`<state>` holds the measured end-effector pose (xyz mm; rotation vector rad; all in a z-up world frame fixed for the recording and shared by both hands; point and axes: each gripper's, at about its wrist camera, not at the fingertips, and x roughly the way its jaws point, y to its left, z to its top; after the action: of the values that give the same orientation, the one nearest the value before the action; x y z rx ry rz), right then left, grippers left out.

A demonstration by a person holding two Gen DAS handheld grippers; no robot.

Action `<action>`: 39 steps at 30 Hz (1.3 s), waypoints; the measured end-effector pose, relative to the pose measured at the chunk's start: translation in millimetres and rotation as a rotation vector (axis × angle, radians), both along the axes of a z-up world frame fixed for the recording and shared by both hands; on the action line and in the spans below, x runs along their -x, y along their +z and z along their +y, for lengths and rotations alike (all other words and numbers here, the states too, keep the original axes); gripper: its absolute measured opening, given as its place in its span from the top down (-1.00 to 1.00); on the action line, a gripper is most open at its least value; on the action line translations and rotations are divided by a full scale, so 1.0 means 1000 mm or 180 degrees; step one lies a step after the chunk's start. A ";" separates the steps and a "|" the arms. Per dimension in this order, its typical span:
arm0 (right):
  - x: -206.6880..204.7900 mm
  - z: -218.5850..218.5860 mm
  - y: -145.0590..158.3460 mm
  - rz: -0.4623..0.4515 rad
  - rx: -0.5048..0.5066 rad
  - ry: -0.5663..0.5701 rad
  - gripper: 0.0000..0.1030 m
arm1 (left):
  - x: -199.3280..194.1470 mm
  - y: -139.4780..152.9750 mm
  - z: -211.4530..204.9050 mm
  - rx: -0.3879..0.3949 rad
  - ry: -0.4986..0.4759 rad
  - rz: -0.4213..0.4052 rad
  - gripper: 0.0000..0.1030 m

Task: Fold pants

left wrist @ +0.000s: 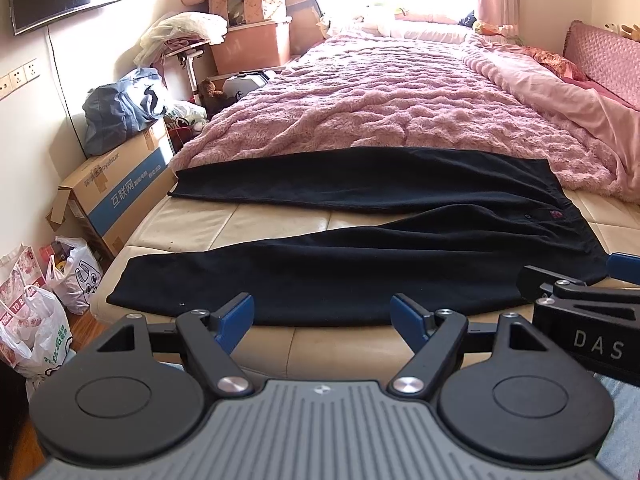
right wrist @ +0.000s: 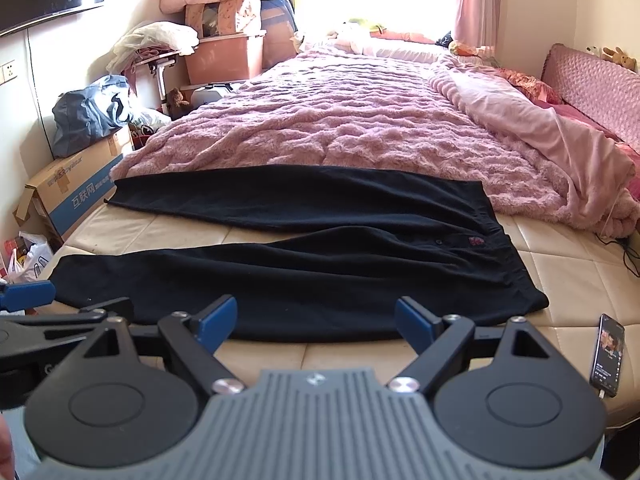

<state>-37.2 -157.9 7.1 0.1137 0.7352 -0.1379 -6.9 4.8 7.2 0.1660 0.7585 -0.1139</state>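
Observation:
Black pants (left wrist: 360,264) lie flat across the foot of the bed, both legs spread apart and pointing left, waistband at the right; they also show in the right wrist view (right wrist: 304,268). My left gripper (left wrist: 322,316) is open and empty, just in front of the near leg's edge. My right gripper (right wrist: 316,318) is open and empty, in front of the near leg close to the waist. The right gripper shows at the right edge of the left wrist view (left wrist: 580,292).
The pants rest on a beige leather mattress (right wrist: 560,276). A pink fluffy blanket (right wrist: 340,128) covers the bed beyond. A lit phone (right wrist: 609,356) lies at the right near edge. A cardboard box (left wrist: 116,196), bags (left wrist: 36,312) and storage stand left of the bed.

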 end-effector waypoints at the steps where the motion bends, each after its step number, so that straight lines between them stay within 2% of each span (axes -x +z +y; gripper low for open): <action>1: 0.000 0.000 0.000 -0.0003 0.0000 -0.0006 -0.60 | 0.000 0.000 0.001 0.0002 -0.0002 -0.0001 -0.77; 39: 0.006 0.003 0.002 -0.0039 0.0024 -0.0026 -0.60 | 0.005 0.002 -0.003 0.0017 0.0000 -0.0029 -0.76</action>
<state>-43.2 -155.4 8.8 0.1102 0.7221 -0.1475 -11.7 1.8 9.1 0.1614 0.7491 -0.1152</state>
